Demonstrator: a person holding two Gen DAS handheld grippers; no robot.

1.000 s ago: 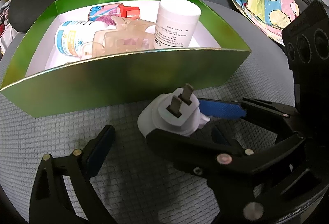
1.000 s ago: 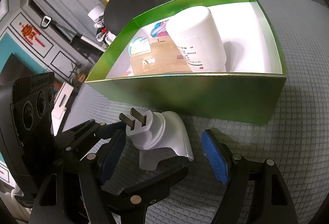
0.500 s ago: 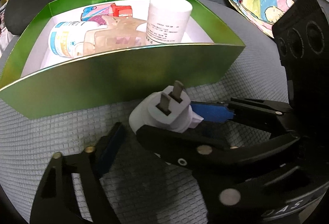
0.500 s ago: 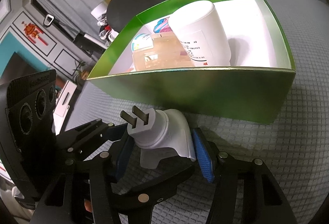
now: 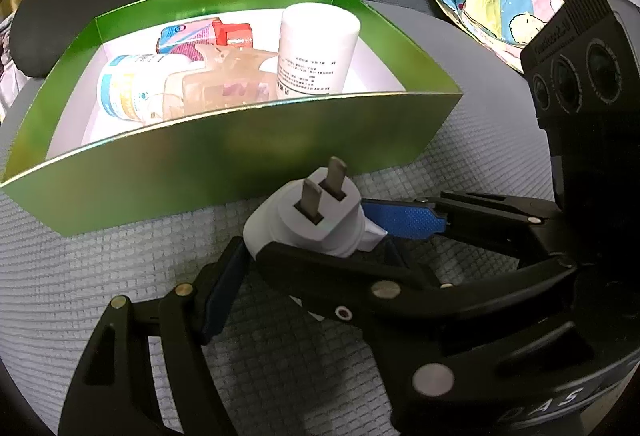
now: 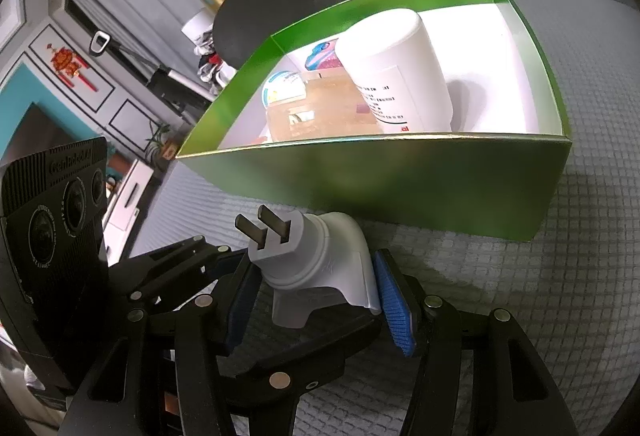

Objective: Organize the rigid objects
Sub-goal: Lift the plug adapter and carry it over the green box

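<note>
right gripper (image 6: 316, 300) clamps plug (image 6: 316, 256) | left gripper (image 5: 316, 256) also around plug, grip unclear | risk: plug snags box (image 6: 400, 176) front wall, slips from pads

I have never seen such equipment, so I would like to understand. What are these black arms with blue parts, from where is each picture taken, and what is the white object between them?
The black arms are two hand-held grippers; a person holds one in each hand. Each carries a wide-angle camera looking forward along its two fingers, so one picture comes from the left gripper and one from the right gripper. The blue parts are the fingers' pads. Both grippers are closed on the same white plug device, which has two flat metal prongs, just above a grey textured cushion. Behind it stands a green cardboard box holding a white bottle, a lying bottle, a translucent hair clip and a small red-and-pink carton.
</note>
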